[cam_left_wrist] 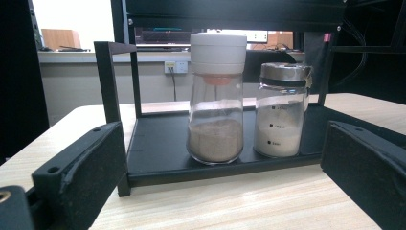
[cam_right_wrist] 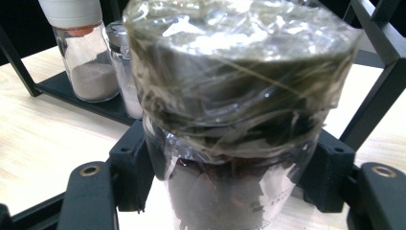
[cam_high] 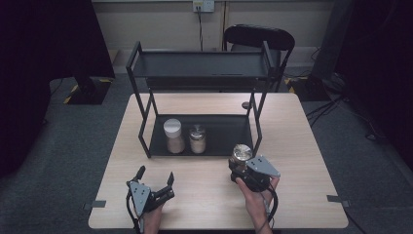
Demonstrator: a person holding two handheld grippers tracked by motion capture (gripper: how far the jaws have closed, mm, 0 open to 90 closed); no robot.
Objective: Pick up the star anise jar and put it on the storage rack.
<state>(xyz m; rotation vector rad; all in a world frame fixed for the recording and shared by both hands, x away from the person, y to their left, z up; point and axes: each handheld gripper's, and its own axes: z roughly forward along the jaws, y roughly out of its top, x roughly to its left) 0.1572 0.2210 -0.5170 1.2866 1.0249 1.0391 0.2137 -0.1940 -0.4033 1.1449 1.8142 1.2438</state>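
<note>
My right gripper (cam_high: 239, 168) is shut on a plastic-wrapped jar (cam_high: 241, 154) with dark contents, held upright just in front of the rack's right front leg. Up close the wrapped jar (cam_right_wrist: 230, 105) sits between both black jaws. My left gripper (cam_high: 156, 176) stands open near the table's front left, nothing between its jaws. On the lower shelf of the black rack (cam_high: 229, 134) stand a white-capped glass jar (cam_high: 174, 135) of brown powder and a metal-lidded jar (cam_high: 197, 139) of white powder. In the left gripper view the white-capped jar (cam_left_wrist: 216, 98) and the metal-lidded jar (cam_left_wrist: 281, 110) stand side by side.
The rack's upper shelf (cam_high: 199, 66) is bare. A black chair (cam_high: 259, 38) stands behind the table. The wooden table (cam_high: 204, 204) has free room in front of the rack. Tape marks (cam_high: 336, 199) sit at the front corners.
</note>
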